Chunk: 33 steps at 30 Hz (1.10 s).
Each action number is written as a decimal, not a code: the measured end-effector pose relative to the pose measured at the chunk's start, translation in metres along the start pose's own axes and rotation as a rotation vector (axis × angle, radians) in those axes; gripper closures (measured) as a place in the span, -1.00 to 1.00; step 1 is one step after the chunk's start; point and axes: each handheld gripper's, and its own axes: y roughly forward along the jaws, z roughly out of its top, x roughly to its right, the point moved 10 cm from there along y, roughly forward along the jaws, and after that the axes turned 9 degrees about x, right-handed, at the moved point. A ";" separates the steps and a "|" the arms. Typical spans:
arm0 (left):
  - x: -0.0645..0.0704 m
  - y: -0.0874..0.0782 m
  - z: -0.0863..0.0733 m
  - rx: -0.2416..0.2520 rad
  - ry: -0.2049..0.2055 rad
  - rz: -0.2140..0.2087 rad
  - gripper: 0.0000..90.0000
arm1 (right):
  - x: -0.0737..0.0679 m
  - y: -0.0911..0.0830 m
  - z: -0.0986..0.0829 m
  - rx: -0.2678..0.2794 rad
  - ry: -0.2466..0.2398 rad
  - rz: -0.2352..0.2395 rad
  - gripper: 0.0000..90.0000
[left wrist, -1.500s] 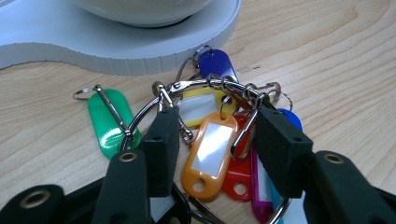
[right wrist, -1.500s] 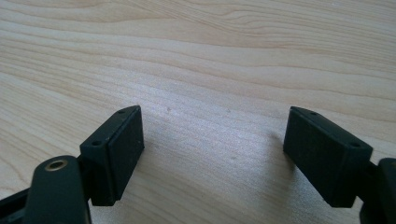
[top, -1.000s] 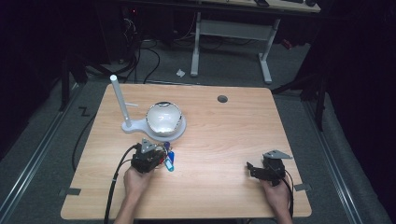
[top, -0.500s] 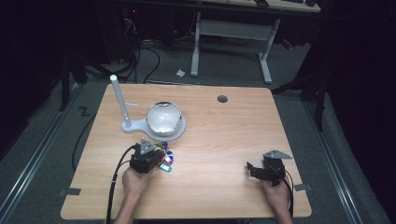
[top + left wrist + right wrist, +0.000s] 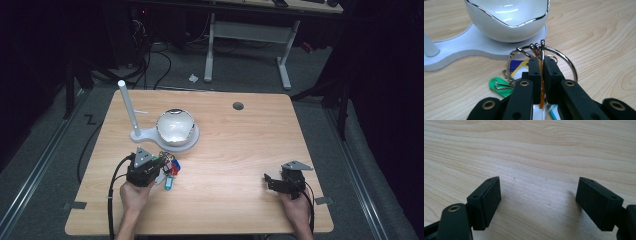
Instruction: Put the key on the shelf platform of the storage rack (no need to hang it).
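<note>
- Since the earlier high view, the left gripper (image 5: 159,165) had shifted slightly toward the person, drawing the key bunch (image 5: 169,168) a little away from the white stand (image 5: 150,134); the right gripper (image 5: 272,181) had kept its place.
- Left gripper: jaws nearly closed, clamped on a thin orange tag (image 5: 540,82) of the key bunch, as seen in the left gripper view; the large steel ring (image 5: 559,58) stood up just beyond the jaw tips.
- Key bunch: lay on the table (image 5: 240,150) near its front left, just in front of the stand's flat base (image 5: 474,45); whether ring and base touched could not be told.
- Other tags on the bunch: a green one (image 5: 499,86) to the left of the jaws, a blue-and-yellow one (image 5: 517,66) behind the ring, a teal one (image 5: 168,183) on the side toward the person.
- White stand: carried a glossy white bowl (image 5: 175,126) with a silver rim and, at its left end, an upright white post (image 5: 127,106).
- Right gripper: jaws spread wide, holding nothing, low over bare wood at the table's front right, well apart from the key bunch.
- A hand (image 5: 134,196) held the left gripper and another hand (image 5: 295,207) the right, both entering from the near edge.
</note>
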 end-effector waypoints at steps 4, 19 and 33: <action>0.006 -0.007 0.008 0.004 -0.011 -0.019 0.90 | 0.000 0.000 0.000 0.000 0.000 0.000 -0.55; 0.038 -0.031 0.038 0.017 -0.034 -0.073 0.90 | 0.000 0.000 0.000 0.001 -0.001 0.001 -0.55; 0.056 -0.036 0.057 0.000 -0.037 -0.082 0.90 | -0.001 0.000 0.000 0.000 0.000 0.005 -0.56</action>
